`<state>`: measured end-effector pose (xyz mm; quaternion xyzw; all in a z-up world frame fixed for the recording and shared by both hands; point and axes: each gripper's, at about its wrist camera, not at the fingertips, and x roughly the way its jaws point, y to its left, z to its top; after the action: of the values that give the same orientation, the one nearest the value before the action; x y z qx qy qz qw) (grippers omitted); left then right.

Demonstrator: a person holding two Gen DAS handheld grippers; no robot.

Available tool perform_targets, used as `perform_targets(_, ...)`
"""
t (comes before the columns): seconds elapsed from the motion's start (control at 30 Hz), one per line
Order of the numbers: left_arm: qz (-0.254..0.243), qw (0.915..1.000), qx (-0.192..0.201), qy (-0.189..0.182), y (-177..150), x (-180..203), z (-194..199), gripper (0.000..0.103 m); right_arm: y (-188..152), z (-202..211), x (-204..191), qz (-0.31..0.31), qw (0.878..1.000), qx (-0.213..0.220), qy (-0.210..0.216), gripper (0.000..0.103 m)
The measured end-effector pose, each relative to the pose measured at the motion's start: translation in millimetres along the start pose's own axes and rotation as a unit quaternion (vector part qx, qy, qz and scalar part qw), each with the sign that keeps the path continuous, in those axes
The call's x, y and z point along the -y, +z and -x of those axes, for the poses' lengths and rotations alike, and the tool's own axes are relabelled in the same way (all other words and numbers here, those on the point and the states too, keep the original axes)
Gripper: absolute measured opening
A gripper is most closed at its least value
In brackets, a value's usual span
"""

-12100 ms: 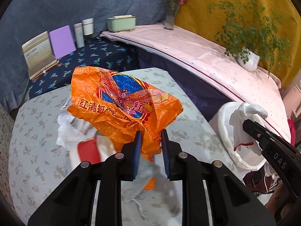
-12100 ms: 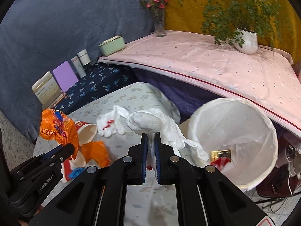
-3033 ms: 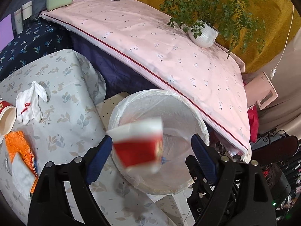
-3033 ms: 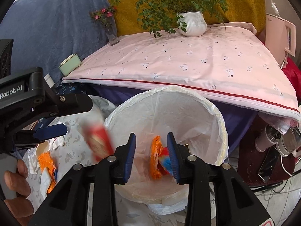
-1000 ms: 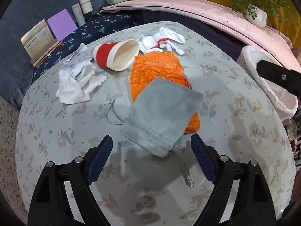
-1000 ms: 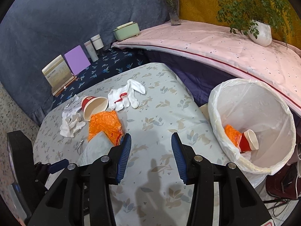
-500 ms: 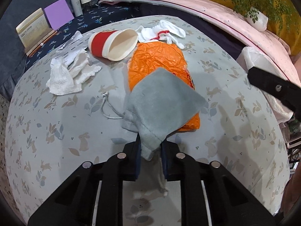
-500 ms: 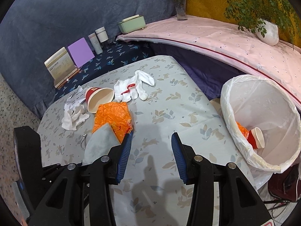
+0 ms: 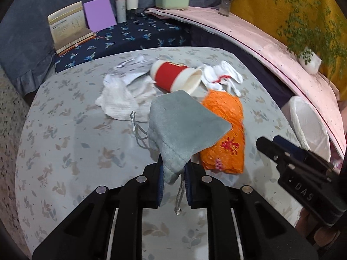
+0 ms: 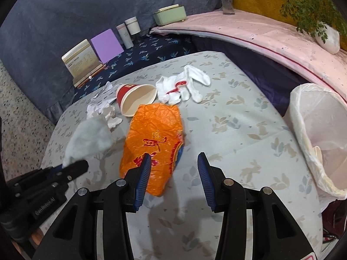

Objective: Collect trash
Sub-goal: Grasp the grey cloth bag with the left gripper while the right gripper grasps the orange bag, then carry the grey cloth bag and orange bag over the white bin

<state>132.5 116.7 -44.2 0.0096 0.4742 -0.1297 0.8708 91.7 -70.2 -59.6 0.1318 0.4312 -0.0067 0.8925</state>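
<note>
Your left hand-held gripper point(image 9: 173, 173) is clamped on the neck of the grey drawstring pouch point(image 9: 184, 127), lifted above the bench point(image 9: 65, 151). Your right hand-held gripper point(image 10: 173, 169), marked "DAS", stands apart over the orange wrapper point(image 10: 154, 134) bearing red Chinese characters. The lined bin point(image 10: 321, 134) sits at 3 o'clock; the red paper cup point(image 10: 135, 100) lies at 11 o'clock.
</note>
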Motion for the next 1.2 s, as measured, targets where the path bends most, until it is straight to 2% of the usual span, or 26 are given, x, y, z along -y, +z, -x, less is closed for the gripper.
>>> perform_targets(0.4, 0.011, 0.9998, -0.007, 0.014, -1, -21, -11, 0.015, -11, -38, -23, 0.007, 0.999, -0.041, 0.008, 0.043)
perform_targets(0.5, 0.014, 0.9998, -0.011, 0.013, -2, -23, -15, 0.015, -13, -44, -23, 0.003, 0.999, -0.048, 0.010, 0.048)
perform_targets(0.67, 0.014, 0.9997, -0.017, 0.013, -4, -24, -21, 0.015, -18, -51, -23, 0.001, 0.999, -0.051, 0.018, 0.048)
perform_targets(0.77, 0.014, 0.9996, -0.020, 0.012, -5, -24, -23, 0.015, -18, -52, -25, 0.006, 0.998, -0.052, 0.018, 0.041)
perform_targets(0.83, 0.013, 0.9996, -0.022, 0.012, -6, -23, -24, 0.015, -17, -52, -25, 0.006, 0.998, -0.055, 0.025, 0.029)
perform_targets(0.93, 0.011, 0.9997, -0.020, 0.012, -6, -20, -23, 0.015, -18, -51, -24, 0.008, 0.998, -0.059, 0.030, 0.019)
perform_targets(1.2, -0.001, 1.0000, -0.007, 0.006, -1, -3, -10, 0.015, -10, -20, -14, -0.001, 0.999, -0.020, 0.028, 0.014)
